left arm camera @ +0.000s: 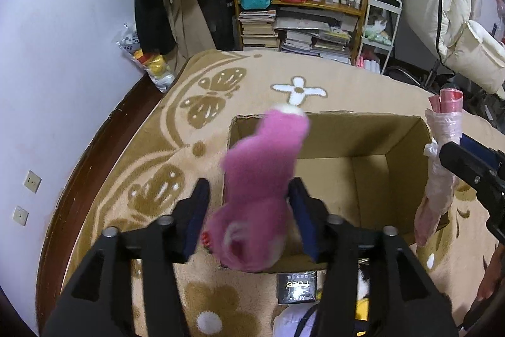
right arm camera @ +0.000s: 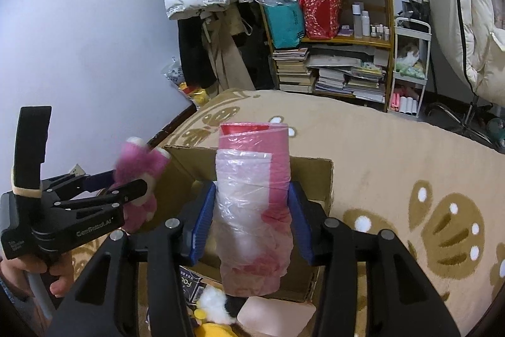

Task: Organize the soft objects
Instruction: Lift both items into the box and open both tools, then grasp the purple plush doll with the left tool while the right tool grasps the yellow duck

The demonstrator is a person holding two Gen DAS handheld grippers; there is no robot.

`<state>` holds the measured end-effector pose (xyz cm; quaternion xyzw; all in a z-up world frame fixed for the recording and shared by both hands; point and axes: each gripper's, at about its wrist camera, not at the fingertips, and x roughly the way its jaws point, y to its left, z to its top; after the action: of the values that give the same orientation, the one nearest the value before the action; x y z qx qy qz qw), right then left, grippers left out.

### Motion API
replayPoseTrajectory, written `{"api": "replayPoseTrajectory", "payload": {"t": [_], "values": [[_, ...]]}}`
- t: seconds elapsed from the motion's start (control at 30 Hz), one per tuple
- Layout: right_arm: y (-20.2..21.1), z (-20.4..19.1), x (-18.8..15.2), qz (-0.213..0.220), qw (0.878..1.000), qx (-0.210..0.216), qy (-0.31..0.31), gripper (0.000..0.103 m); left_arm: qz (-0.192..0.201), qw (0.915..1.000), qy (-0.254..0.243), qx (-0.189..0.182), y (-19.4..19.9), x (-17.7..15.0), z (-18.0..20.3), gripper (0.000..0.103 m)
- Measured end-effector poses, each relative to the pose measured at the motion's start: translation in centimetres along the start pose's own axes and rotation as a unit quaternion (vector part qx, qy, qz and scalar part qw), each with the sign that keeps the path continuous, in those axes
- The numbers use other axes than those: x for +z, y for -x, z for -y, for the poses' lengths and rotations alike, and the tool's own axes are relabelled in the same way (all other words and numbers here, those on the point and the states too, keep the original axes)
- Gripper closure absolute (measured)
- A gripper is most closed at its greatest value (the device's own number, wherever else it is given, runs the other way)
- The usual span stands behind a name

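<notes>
The left gripper [left arm camera: 249, 204] has spread jaws around the pink plush toy [left arm camera: 258, 179]; the right gripper [right arm camera: 252, 220] pinches the plastic bag roll [right arm camera: 252, 195]. Let each fall well inside the cardboard box [left arm camera: 407, 141], not on its edge.

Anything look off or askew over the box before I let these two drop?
One thing: the pink plush toy hangs blurred and head-down in the left gripper, with a gap at one pad, so it may already be slipping. It hangs over the cardboard box near its left wall. The right gripper holds the bagged pink bundle squarely.
</notes>
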<state>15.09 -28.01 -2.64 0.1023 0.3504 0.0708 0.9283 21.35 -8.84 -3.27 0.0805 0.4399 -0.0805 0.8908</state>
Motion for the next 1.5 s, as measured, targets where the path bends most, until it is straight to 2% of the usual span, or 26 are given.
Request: {"api": "replayPoseTrajectory", "payload": {"t": [0.1,0.17,0.2,0.33,0.4,0.53,0.67,0.97,1.5], "values": [[0.5,0.3,0.0,0.013,1.0,-0.005,-0.006,0.045,0.004,1.0,0.004,0.004,0.2,0.1,-0.3,0.044],[0.9,0.5,0.3,0.022,1.0,-0.012,-0.01,0.039,0.004,1.0,0.004,0.007,0.4,-0.1,-0.4,0.032],[1.0,0.6,0.4,0.023,1.0,-0.015,-0.012,0.035,0.003,1.0,0.004,0.007,0.5,-0.1,-0.4,0.03],[1.8,0.8,0.5,0.027,0.999,-0.023,-0.015,0.029,0.008,0.9998,0.002,0.02,1.3,-0.7,-0.7,0.018],[2.3,0.8,0.6,0.028,0.999,-0.025,-0.014,0.018,0.008,0.9996,0.0,0.028,1.7,-0.9,-0.9,0.014],[3.1,0.7,0.3,0.024,0.999,-0.028,-0.009,0.017,0.004,0.9994,0.01,0.034,2.5,-1.3,-1.5,0.008],[4.2,0.4,-0.4,0.023,0.999,-0.032,0.001,0.013,0.01,0.999,0.013,0.041,3.6,-1.8,-2.0,0.005],[6.0,-0.2,-2.8,0.011,0.999,-0.035,0.001,0.012,0.014,0.9983,-0.001,0.057,6.1,-4.0,-2.4,0.004],[7.9,-2.4,-8.1,-0.014,0.999,-0.035,0.008,0.012,-0.006,0.9991,0.017,0.039,8.6,-9.7,-2.9,0.004]]}}
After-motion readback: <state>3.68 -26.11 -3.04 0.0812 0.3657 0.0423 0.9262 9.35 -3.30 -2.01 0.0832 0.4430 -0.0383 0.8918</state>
